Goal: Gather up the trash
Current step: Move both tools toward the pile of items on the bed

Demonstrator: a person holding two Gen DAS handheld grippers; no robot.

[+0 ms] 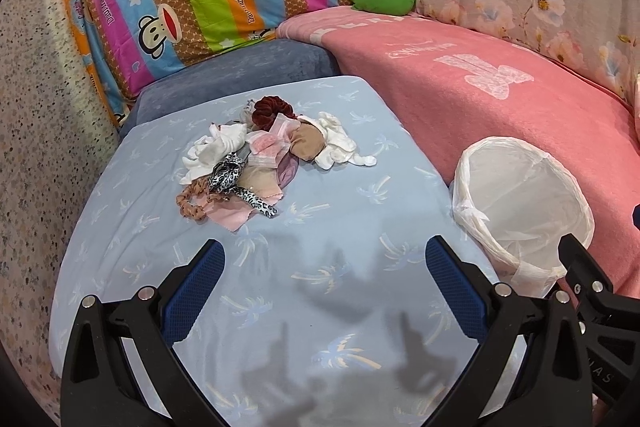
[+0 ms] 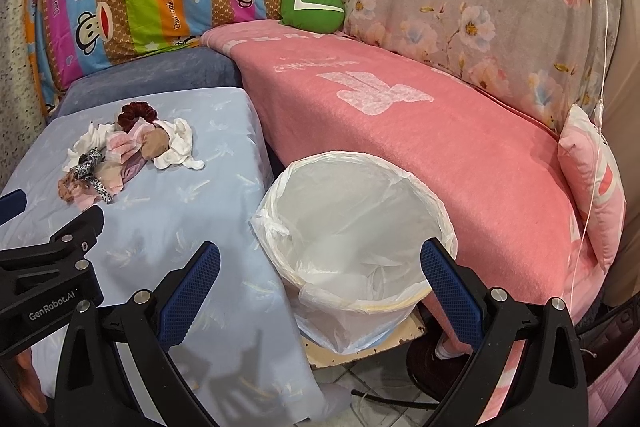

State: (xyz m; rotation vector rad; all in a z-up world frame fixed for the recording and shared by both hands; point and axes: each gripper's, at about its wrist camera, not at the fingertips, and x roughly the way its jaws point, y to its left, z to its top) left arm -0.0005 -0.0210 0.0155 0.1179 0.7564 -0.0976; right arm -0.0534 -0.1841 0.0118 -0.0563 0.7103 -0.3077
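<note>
On the pale blue palm-printed cloth covering the table, a loose pile of soft scraps lies left of centre toward the far side: crumpled white tissue, pink gauzy pieces, a dark red velvet scrunchie, beige fabric and leopard-print bands, its long axis running from near-left to far-right. The left gripper hovers nearer than the pile with its blue-padded fingers spread wide and holding nothing. Right of the table, a round bin lined with a thin, wrinkled white plastic bag stands against the fuzzy pink blanket, mouth upward, and the right gripper hangs above it, equally wide apart and bare.
</note>
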